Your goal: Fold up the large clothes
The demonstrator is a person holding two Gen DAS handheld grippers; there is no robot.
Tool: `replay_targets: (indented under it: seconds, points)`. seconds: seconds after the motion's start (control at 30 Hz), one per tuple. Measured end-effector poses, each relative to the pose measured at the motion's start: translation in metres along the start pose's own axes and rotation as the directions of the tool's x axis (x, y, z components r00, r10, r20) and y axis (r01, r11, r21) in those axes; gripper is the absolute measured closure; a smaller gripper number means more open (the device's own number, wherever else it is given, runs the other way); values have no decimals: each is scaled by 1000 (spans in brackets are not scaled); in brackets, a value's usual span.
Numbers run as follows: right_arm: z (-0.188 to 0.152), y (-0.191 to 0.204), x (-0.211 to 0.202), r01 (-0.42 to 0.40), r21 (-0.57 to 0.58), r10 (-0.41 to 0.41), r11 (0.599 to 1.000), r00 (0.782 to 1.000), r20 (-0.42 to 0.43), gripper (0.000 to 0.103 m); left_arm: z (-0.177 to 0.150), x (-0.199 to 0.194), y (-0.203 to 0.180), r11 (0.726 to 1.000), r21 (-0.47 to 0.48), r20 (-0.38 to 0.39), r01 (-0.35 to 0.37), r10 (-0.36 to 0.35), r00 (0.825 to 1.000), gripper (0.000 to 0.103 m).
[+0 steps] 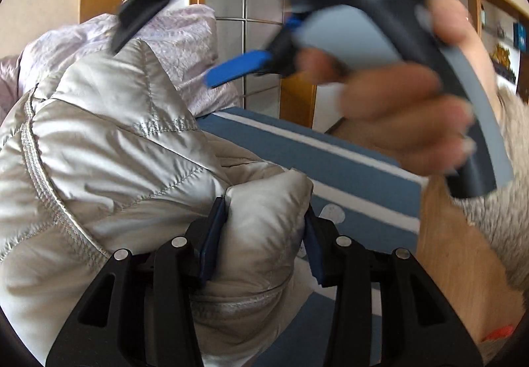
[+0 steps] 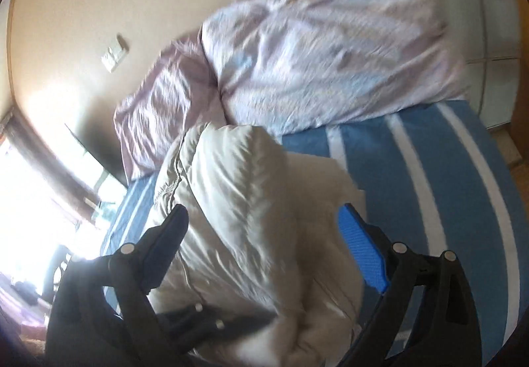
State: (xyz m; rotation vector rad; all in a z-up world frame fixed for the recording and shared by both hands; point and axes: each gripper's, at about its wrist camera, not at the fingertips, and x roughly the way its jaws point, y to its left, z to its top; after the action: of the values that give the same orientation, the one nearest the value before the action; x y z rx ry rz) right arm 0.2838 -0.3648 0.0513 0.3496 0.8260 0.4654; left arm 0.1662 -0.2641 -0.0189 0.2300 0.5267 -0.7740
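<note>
Two grippers, one garment: your frames read as follows, left to right.

Jacket: the silver quilted puffer jacket (image 1: 109, 148) fills the left of your left wrist view, bunched and lifted off the bed; in your right wrist view it lies heaped on the bed (image 2: 238, 201) under your gripper.

Left gripper: your left gripper (image 1: 264, 244) has its jaws closed in on a puffy fold of the jacket, both blue pads pressing the fabric from either side.

Duvet: a crumpled lilac duvet (image 2: 324, 56) sits piled at the far end of the bed, behind the jacket.

Bed: the blue sheet with white stripes (image 2: 429, 188) is bare to the right of the jacket.

Right gripper: your right gripper (image 2: 264, 248) stands with its jaws spread wide above the jacket, nothing pinched between them. From the left wrist view it crosses the top of the frame, blurred, with one blue pad (image 1: 238, 67) showing.

Right hand: your hand (image 1: 406, 115) wraps the grey handle, a fuzzy grey sleeve (image 1: 506, 201) behind it.

Containers: none that you can make out; the room's right edge is too blurred to be sure.
</note>
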Motion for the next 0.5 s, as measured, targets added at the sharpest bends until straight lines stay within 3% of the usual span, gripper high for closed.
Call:
replay_targets:
  seconds: [0.1,0.13,0.17,0.27,0.43,0.5]
  points:
    - [4,-2,20,-29,26,31,999,998,-51,18,-5,6,-5,999,44,-14,-15,15,1000,59]
    - [2,-2,25,-39,26,41,999,997,-69,33,-7,8,-8,998,63,-16,-29,30,999,59]
    - [2,-2,30,-32,22,34,999,996,-79,56,-8,9,-10,996,83,-16,-45,47,999,58]
    - [-4,-10,39,-20,44,23,999,997,-68,77,-12,-10,-20,990,124,-12,-71,73,997,58]
    - [-8,-24,43,25,62,-22,998,999,-47,83,-11,-76,-3,992,123,31,-23,19,999,56]
    - [-11,-30,47,67,56,-65,996,997,-46,83,-5,-104,23,997,67,71,-43,38,997,48]
